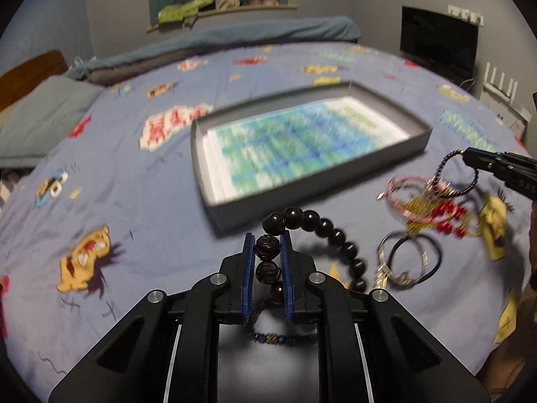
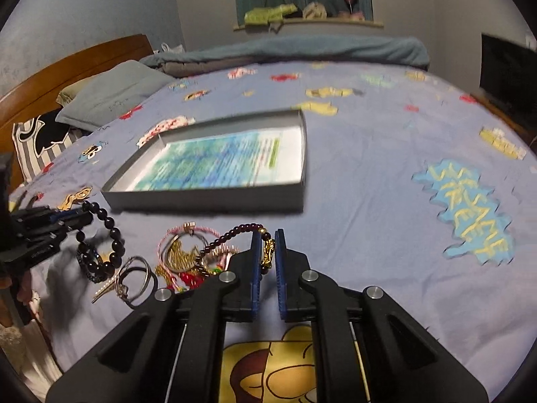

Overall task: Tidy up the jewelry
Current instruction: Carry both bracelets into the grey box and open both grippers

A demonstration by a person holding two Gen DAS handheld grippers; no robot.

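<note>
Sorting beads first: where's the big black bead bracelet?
Left wrist view, centre: the black bead bracelet is clamped in the left gripper, just before the grey box.

Found no text clear enough to read. Saw yellow letters on a blue patch of the bedsheet (image 2: pixel 465 213), too distorted. Printed sheet inside the grey box (image 2: pixel 208 198): only blur.

- On my left camera, the shallow grey cardboard box (image 1: pixel 396 141) sits mid-frame on the blue cartoon-print bedsheet (image 1: pixel 117 174).
- The tangled jewelry pile (image 1: pixel 433 211) lies to its lower right.
- The grey pillow (image 1: pixel 43 117) rests far left.
- The black monitor (image 1: pixel 439 47) stands upper right.
</note>
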